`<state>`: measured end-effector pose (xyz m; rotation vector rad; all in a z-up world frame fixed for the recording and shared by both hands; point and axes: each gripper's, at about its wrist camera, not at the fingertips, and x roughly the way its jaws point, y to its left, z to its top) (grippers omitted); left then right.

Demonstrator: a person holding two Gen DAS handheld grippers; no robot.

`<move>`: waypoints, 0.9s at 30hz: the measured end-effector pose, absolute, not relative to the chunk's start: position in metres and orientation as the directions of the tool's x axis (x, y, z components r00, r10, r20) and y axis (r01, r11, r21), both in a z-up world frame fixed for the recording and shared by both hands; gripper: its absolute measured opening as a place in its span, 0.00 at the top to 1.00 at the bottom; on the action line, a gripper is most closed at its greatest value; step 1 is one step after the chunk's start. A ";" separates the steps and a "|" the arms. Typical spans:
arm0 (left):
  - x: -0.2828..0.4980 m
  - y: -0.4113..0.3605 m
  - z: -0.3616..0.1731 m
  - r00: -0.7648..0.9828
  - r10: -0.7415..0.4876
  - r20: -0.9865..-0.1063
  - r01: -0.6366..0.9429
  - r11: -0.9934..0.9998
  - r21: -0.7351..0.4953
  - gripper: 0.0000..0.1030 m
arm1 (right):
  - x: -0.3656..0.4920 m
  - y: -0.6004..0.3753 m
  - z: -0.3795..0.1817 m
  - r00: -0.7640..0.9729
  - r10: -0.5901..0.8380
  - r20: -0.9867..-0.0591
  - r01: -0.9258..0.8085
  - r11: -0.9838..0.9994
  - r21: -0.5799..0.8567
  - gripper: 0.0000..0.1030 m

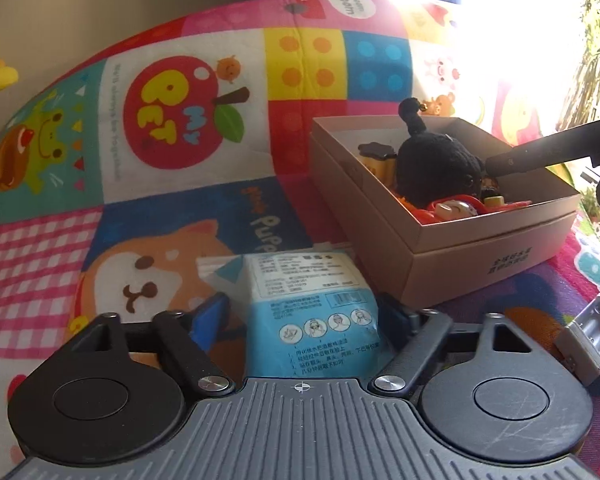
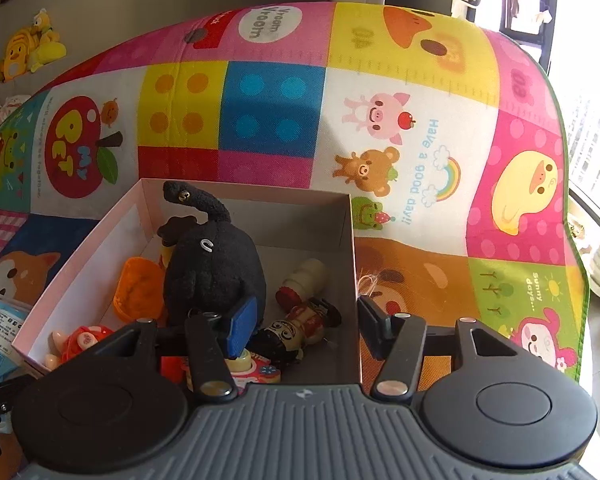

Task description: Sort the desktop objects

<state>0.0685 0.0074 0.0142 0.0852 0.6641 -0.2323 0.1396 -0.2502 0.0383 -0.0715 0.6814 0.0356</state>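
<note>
1. Gripping a blue-and-white packet point(image 1: 312, 320), the left tool point(image 1: 306, 314) has its two pads pressed on the packet's sides, low over the tabletop.
2. Packet sits just beside the near corner of a cardboard box point(image 1: 496, 236) on a bright cartoon-print mat point(image 1: 172, 112).
3. Right tool point(image 2: 306, 318) hangs over the box's right wall point(image 2: 350, 280): left pad inside the box, right pad outside, jaws apart, clamped on nothing.
4. Left pad is close to a black plush toy point(image 2: 216, 264); contact cannot be told.
5. Box also holds an orange plastic piece point(image 2: 138, 290), a small painted figurine point(image 2: 300, 326) and red toys point(image 2: 82, 342).
6. Grey plastic piece point(image 1: 588, 340) lies on the mat right of the left tool.
</note>
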 end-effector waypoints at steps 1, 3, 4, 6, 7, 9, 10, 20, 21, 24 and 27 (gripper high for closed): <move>0.067 0.012 0.014 0.758 -0.197 -0.622 0.238 0.971 -0.017 0.36 | 0.140 -0.247 0.038 0.777 0.018 -0.629 -0.066 0.996 -0.053 0.45; 0.059 0.021 0.014 0.767 -0.189 -0.613 0.222 0.975 -0.023 0.38 | 0.142 -0.239 0.037 0.779 0.035 -0.626 -0.086 0.995 -0.051 0.43; 0.055 0.025 0.014 0.770 -0.181 -0.612 0.213 0.977 -0.021 0.39 | 0.142 -0.235 0.037 0.781 0.044 -0.623 -0.096 0.994 -0.050 0.42; 0.046 0.034 0.014 0.770 -0.175 -0.613 0.197 0.980 -0.032 0.40 | 0.143 -0.225 0.036 0.784 0.072 -0.617 -0.125 0.991 -0.044 0.39; 0.042 0.037 0.015 0.769 -0.175 -0.615 0.190 0.981 -0.041 0.40 | 0.142 -0.222 0.035 0.784 0.085 -0.615 -0.140 0.989 -0.042 0.38; 0.032 0.044 0.016 0.765 -0.184 -0.618 0.180 0.981 -0.069 0.40 | 0.139 -0.220 0.035 0.783 0.110 -0.612 -0.163 0.986 -0.031 0.36; 0.026 0.045 0.016 0.761 -0.195 -0.619 0.181 0.980 -0.086 0.40 | 0.136 -0.222 0.036 0.783 0.120 -0.610 -0.169 0.985 -0.023 0.36; -0.013 0.024 0.017 0.750 -0.281 -0.599 0.224 0.960 -0.170 0.32 | 0.031 -0.272 0.048 0.791 0.143 -0.594 -0.191 0.981 -0.019 0.03; -0.015 0.022 0.016 0.746 -0.290 -0.600 0.228 0.957 -0.180 0.32 | 0.019 -0.274 0.046 0.783 0.155 -0.602 -0.207 0.978 -0.018 0.03; -0.025 0.017 0.015 0.746 -0.286 -0.601 0.236 0.958 -0.163 0.35 | -0.007 -0.270 0.032 0.758 0.178 -0.627 -0.253 0.967 -0.032 0.02; -0.032 0.015 0.017 0.741 -0.280 -0.610 0.243 0.959 -0.145 0.36 | -0.022 -0.255 0.015 0.740 0.193 -0.645 -0.299 0.952 -0.059 0.02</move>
